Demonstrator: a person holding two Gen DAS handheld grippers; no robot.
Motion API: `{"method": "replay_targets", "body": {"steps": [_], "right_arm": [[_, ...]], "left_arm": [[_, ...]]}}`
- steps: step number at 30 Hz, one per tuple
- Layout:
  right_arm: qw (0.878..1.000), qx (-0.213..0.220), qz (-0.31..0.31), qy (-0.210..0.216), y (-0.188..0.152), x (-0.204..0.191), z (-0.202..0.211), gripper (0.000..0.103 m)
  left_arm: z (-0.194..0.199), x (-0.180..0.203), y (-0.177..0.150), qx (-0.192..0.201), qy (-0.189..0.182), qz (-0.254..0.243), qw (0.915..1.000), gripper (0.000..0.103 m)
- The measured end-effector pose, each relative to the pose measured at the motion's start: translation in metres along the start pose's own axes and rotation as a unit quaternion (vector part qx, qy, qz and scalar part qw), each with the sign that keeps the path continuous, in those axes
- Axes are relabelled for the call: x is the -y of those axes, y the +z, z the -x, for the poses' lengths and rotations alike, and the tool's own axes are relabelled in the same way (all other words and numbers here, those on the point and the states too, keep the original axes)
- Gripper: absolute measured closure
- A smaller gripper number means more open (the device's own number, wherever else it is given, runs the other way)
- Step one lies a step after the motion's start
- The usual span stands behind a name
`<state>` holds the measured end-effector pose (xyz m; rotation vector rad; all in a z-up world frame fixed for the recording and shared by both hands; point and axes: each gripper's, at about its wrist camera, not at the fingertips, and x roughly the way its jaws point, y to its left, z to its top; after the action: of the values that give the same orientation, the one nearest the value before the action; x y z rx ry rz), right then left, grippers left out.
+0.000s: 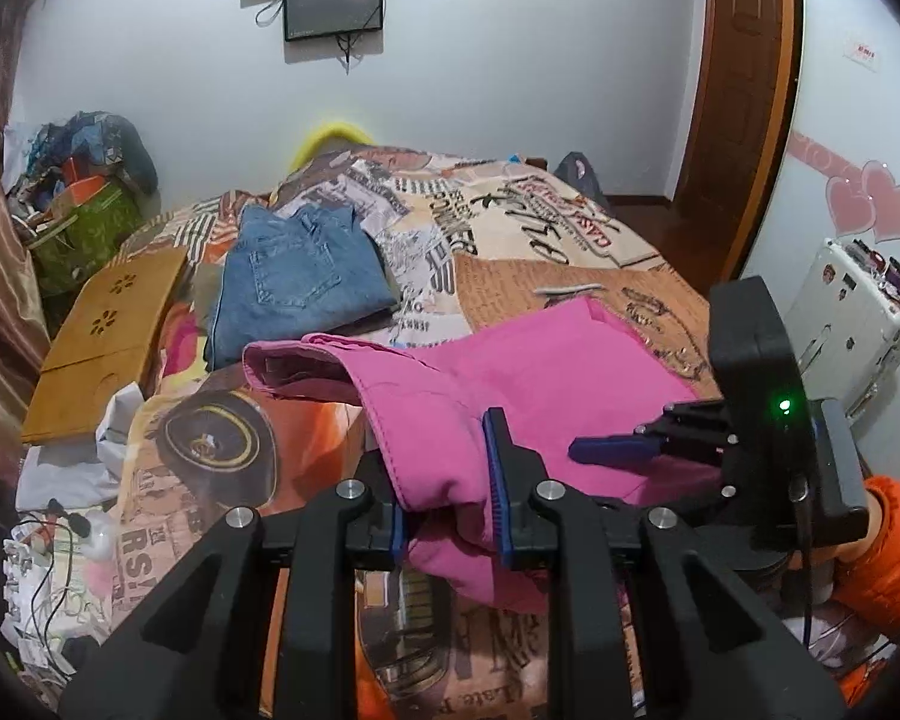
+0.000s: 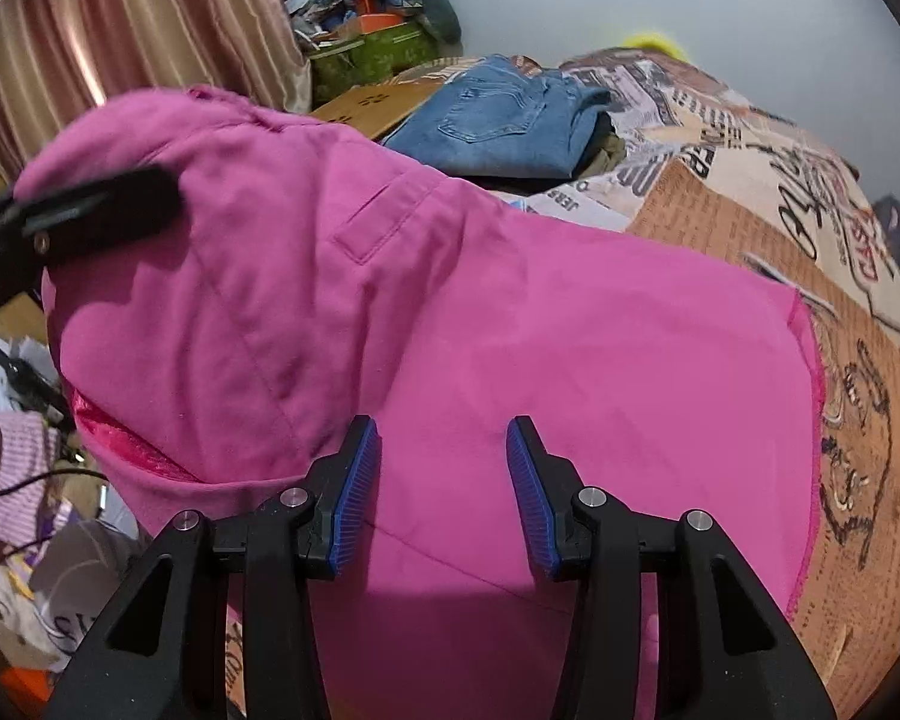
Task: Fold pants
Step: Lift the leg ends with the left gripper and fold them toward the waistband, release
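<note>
Pink pants (image 1: 546,372) lie on the bed's patterned cover (image 1: 546,228), folded over, and fill the right wrist view (image 2: 480,312). My left gripper (image 1: 447,480) is at the near left edge of the pants, with a fold of pink cloth between its fingers. It shows in the right wrist view as a dark finger (image 2: 90,210) at the upper left on the cloth. My right gripper (image 2: 444,492) is open just above the pink cloth, nothing between its blue pads. It shows at the right of the left wrist view (image 1: 618,447).
Folded blue jeans (image 1: 300,276) lie further back on the bed, also in the right wrist view (image 2: 498,120). A wooden board (image 1: 108,330) lies at the left edge. Boxes and clutter (image 1: 78,210) stand by the curtain. A white case (image 1: 852,306) stands at right.
</note>
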<state>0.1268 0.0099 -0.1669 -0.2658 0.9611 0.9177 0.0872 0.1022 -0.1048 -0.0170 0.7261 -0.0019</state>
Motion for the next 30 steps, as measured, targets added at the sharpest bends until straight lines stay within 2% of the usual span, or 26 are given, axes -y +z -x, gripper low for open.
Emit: {"method": "replay_targets", "body": {"steps": [3,5,8,12,15,17,22,24,30], "right_arm": [[0.999,0.010,-0.031,0.018,-0.005,0.011,0.013,0.062],[0.998,0.024,-0.050,0.014,-0.011,0.021,0.027,0.062],[0.997,0.042,-0.066,-0.018,-0.025,0.036,0.051,0.062],[0.994,0.044,-0.070,-0.070,-0.042,0.058,0.070,0.062],[0.993,0.033,-0.085,-0.074,-0.052,0.071,0.070,0.062],[0.993,0.023,-0.092,-0.067,-0.057,0.076,0.059,0.061],[0.993,0.043,-0.097,-0.056,-0.062,0.077,0.060,0.059],[0.993,0.049,-0.099,-0.051,-0.064,0.078,0.062,0.059],[0.990,0.060,-0.115,-0.064,-0.070,0.090,0.076,0.059]], "left_arm": [[0.001,0.007,0.007,0.009,-0.003,-0.006,0.9999,0.082],[0.002,0.013,0.012,0.012,-0.004,-0.015,0.9998,0.082],[0.002,0.027,0.021,0.016,-0.005,-0.034,0.9993,0.082],[0.000,0.046,0.030,0.021,-0.014,-0.051,0.9984,0.082],[-0.005,0.063,0.038,0.021,-0.026,-0.062,0.9975,0.082],[-0.010,0.076,0.042,0.016,-0.034,-0.072,0.9967,0.082],[-0.027,0.109,0.051,-0.003,-0.058,-0.096,0.9937,0.084],[-0.037,0.122,0.055,-0.011,-0.070,-0.098,0.9926,0.089],[-0.071,0.154,0.054,-0.049,-0.114,-0.102,0.9870,0.093]]}}
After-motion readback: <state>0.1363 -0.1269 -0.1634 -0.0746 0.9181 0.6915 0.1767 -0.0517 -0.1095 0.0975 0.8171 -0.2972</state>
